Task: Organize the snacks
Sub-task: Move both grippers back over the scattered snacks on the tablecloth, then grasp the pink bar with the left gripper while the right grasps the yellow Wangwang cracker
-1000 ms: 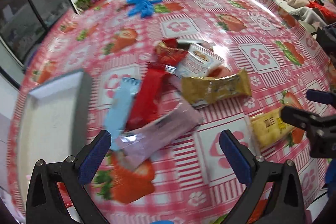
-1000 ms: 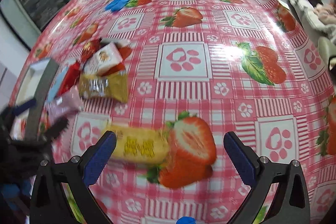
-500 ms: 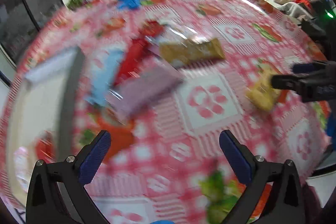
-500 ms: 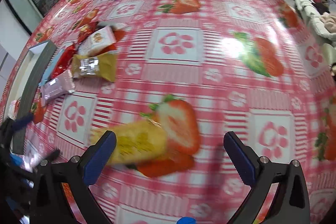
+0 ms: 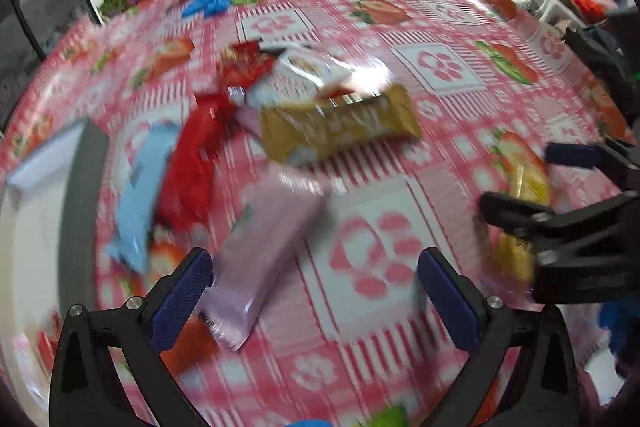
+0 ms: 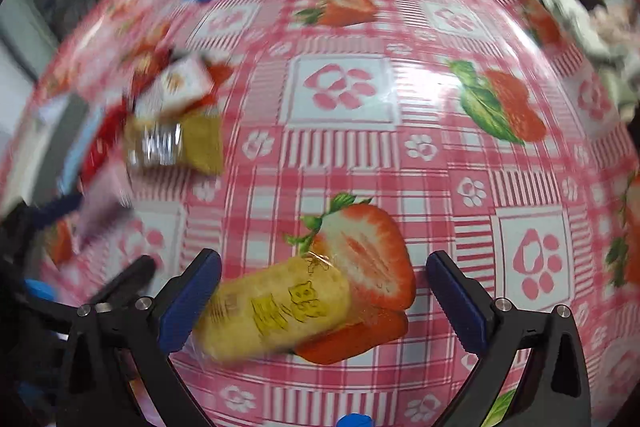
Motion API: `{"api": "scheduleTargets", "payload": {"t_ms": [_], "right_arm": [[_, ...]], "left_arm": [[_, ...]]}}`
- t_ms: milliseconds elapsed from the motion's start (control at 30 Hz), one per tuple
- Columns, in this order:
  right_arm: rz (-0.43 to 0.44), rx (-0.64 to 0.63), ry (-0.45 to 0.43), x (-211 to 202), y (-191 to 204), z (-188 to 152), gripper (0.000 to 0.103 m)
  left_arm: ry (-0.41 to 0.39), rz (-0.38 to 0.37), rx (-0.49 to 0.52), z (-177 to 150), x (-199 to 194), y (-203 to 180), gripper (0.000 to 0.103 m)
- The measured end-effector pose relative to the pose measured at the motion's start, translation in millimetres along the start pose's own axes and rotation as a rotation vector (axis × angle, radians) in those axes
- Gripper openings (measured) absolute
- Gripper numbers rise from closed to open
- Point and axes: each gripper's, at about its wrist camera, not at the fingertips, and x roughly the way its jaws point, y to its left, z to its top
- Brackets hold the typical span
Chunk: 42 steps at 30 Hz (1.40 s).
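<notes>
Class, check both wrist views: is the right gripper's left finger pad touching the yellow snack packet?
Cannot tell. In the right wrist view the yellow packet meets the pad of the open right gripper, but blur hides contact.

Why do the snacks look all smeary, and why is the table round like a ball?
Left wrist view: motion blur smears the pink wrapped bar, and glare whitens the white packet. Right wrist view: the fisheye lens bulges the strawberry tablecloth; only the yellow wrapped snack looks fairly sharp.

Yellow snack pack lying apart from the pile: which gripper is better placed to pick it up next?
Right. The right gripper is open with the yellow snack pack already lying between its fingers, nearer the left one. The left gripper is open over the pink wrapper instead.
</notes>
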Motion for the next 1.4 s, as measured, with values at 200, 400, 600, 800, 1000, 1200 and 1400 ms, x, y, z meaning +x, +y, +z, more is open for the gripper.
{"api": "scheduleTargets", "payload": {"t_ms": [200, 400, 600, 800, 1000, 1200, 1400], "right_arm": [[0.013, -0.146, -0.03, -12, -25, -28, 0.103], [0.032, -0.016, -0.032, -27, -60, -34, 0.103], [-0.009, -0.076, -0.021, -16, -36, -30, 0.103], [0.008, -0.093, -0.047, -14, -36, -31, 0.103], [0.011, -0.094, -0.094, -17, -36, -37, 0.103], [0.012, -0.098, -0.105, -18, -36, -38, 0.103], [0.011, -0.099, -0.105, -18, -36, -39, 0.103]], "left_arm": [[-0.044, -0.025, -0.056, -30, -31, -12, 0.103], [-0.031, 0.143, -0.119, -7, -27, 3, 0.103], [0.008, 0.148, -0.185, -6, -3, 2, 0.103], [-0.01, 0.108, -0.219, -8, 0, 7, 0.103], [-0.032, 0.111, -0.216, -12, -2, 8, 0.103], [-0.042, 0.113, -0.215, -13, -3, 7, 0.103], [-0.048, 0.115, -0.215, -14, -4, 6, 0.103]]}}
